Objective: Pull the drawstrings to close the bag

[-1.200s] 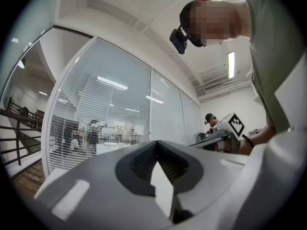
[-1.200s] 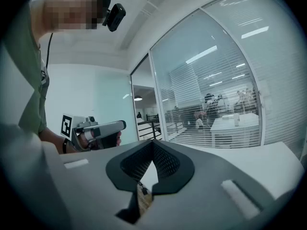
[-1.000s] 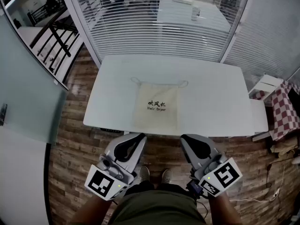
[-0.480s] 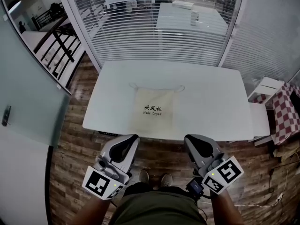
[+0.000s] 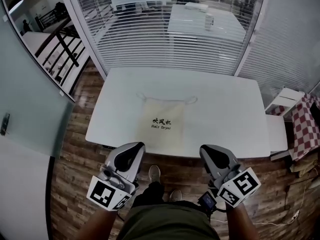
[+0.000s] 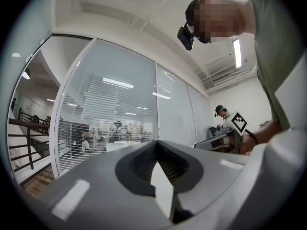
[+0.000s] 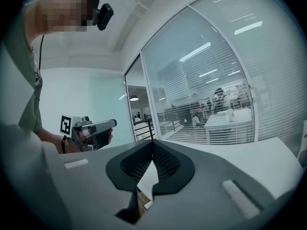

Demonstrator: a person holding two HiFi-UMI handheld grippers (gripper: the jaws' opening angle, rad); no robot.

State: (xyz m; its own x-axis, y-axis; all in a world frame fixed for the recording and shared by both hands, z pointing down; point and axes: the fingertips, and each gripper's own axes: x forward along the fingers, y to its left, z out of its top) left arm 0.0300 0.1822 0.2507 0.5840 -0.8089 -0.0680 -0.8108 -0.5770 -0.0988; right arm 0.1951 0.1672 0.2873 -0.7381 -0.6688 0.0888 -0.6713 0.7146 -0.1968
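Change, grippers: my grey left gripper (image 5: 134, 148) and grey right gripper (image 5: 210, 150) hang a little wider apart than a second ago, both short of the near edge of the white rectangular table (image 5: 225, 109).
Change, feet: my pale shoes stood side by side before; now the left shoe (image 5: 155, 173) is ahead of the right shoe (image 5: 175, 194) on the brown wood-plank floor (image 5: 75, 149).
Change, bag: none; the flat cream cloth bag (image 5: 161, 121) with dark print lies where it did, untouched.
Bag position: on the table, left of its middle, mouth towards the far side, well apart from both grippers.
Left fingers: pressed together, nothing between them (image 6: 156, 143); closed a second ago as well.
Right fingers: pressed together, nothing between them (image 7: 153, 143); likewise unchanged.
Count, grippers: two, each with one black-and-white marker cube, left (image 5: 107, 194) and right (image 5: 239, 186).
Count, bags: one.
Count, drawstrings: two thin cream cord loops, one lying out from the left top corner (image 5: 143, 96), one from the right (image 5: 190, 99), both slack on the tabletop.
Count, tables: one before me, a second white table (image 5: 200, 19) behind the glass wall with slatted blinds (image 5: 150, 39).
Count, shoes: two.
Other: one red-and-white checked cloth (image 5: 304, 126) at the far right.
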